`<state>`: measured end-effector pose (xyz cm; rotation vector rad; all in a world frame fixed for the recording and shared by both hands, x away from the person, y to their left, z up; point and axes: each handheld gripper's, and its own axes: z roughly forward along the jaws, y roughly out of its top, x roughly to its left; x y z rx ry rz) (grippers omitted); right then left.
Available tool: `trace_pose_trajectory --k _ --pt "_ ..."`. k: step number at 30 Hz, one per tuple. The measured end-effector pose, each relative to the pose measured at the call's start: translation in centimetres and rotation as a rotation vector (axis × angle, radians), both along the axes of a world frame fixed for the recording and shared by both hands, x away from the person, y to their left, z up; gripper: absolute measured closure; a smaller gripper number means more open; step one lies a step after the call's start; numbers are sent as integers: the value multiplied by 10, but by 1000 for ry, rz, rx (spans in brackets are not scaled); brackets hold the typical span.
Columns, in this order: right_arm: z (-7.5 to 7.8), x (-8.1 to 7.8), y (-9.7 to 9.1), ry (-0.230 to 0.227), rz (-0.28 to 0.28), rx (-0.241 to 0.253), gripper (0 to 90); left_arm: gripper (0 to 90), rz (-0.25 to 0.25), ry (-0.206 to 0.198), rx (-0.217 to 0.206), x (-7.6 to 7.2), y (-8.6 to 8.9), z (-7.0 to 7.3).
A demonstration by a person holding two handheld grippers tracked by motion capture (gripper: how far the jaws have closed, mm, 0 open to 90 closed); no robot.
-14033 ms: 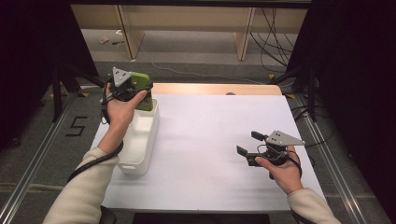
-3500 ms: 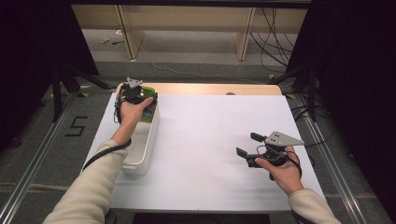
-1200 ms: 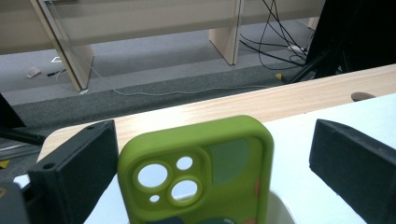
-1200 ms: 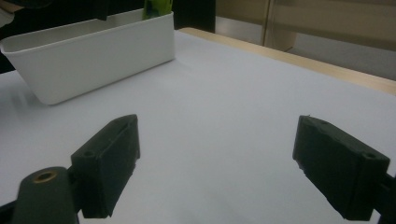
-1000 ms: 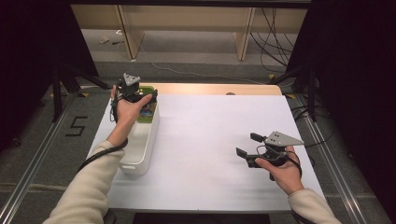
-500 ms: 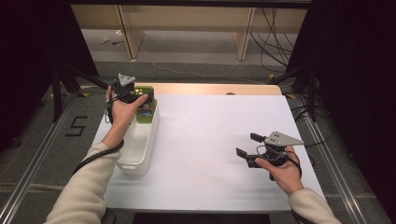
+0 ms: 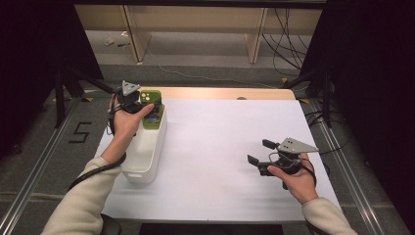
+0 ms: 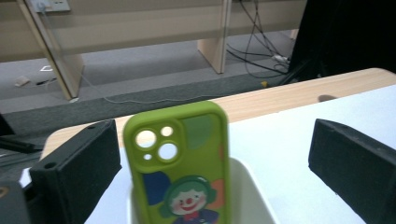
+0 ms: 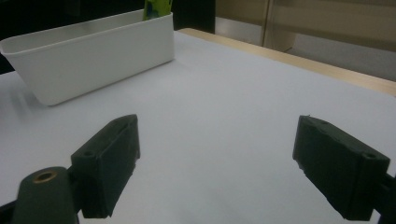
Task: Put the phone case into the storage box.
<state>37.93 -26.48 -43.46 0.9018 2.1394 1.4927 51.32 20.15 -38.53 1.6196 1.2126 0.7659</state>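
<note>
The left gripper (image 7: 147, 104) hangs over the far end of the bin (image 7: 147, 147), near the surface's far left corner. In the left gripper view its jaws stand wide, one on each side of the phone case (image 8: 180, 163) with clear gaps — nothing presses on it. The green case, with its clown picture and camera holes, stands upright in the bin's far end and rises above the rim; whether it leans on the end wall or balances on its own I cannot tell.

The main risk, as I judge it, is the case tipping. It is tall, thin and light, and the jaws flank it closely, so a sideways drift or a twist of the hand as the gripper pulls away could clip its edge and knock it flat, or flick it over the rim onto the surface. The far edge is close, so a hard knock might even send it to the floor. The trailing cable could also brush the bin — the bin looks light and might slide or rock, toppling the case.

The right gripper (image 7: 263, 156) rests low near the right edge, well apart from the bin, jaws wide on nothing. It poses little danger where it is; a careless sweep across the surface toward the bin would be the only trouble from that side.
</note>
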Motion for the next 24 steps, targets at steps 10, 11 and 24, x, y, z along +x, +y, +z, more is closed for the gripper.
trace_pose_trajectory --k 10,11,24 --pt "0 0 0 -3 1 1 158 32 -52 -13 -4 -18 -6 3" --pt "0 0 0 -4 1 1 158 32 -59 -13 -6 -19 -7 2" --pt "1 0 0 -3 1 2 158 31 -115 -29 -21 -41 -9 2"
